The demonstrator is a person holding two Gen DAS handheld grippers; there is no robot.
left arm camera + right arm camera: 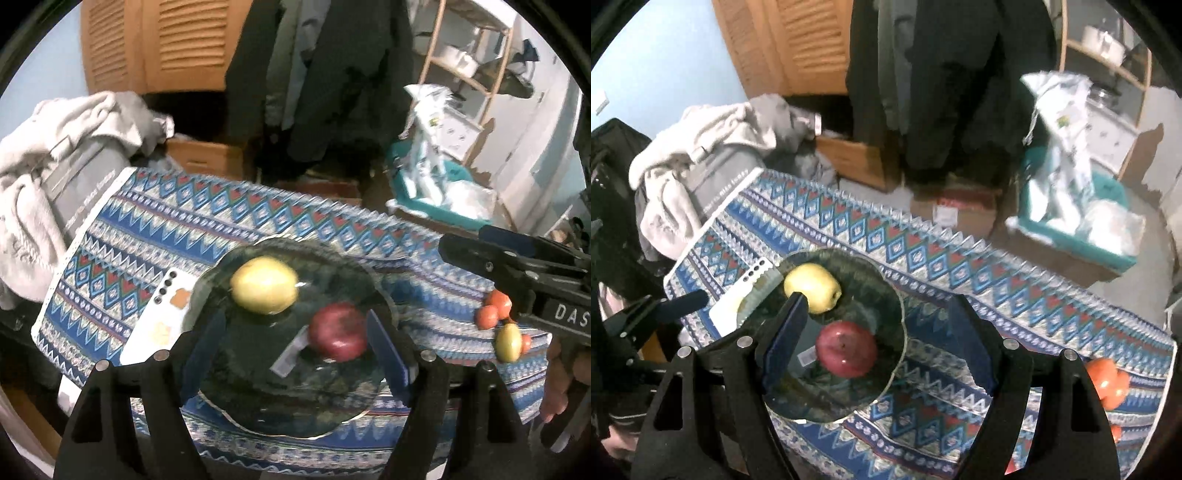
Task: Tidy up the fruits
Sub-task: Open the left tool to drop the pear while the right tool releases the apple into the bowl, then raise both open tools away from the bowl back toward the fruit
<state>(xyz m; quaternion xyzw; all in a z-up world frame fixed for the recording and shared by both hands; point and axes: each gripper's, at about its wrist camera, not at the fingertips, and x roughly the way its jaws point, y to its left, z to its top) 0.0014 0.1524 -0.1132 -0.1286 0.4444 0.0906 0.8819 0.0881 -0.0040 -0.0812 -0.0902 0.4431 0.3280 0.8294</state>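
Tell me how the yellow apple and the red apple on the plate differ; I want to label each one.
The yellow apple is pale yellow-green; the red apple is deep red. The yellow apple sits toward the plate's far side, near the white phone; the red apple sits nearer the cameras, beside a small sticker. The red apple's stem dimple faces up; the yellow apple's points sideways. Both rest loose on the dark glass plate, in neither set of tongs.

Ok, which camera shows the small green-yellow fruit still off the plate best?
Left wrist: the green-yellow fruit lies whole on the cloth among the orange fruits. Right wrist shows only orange fruits at its edge, not that one.
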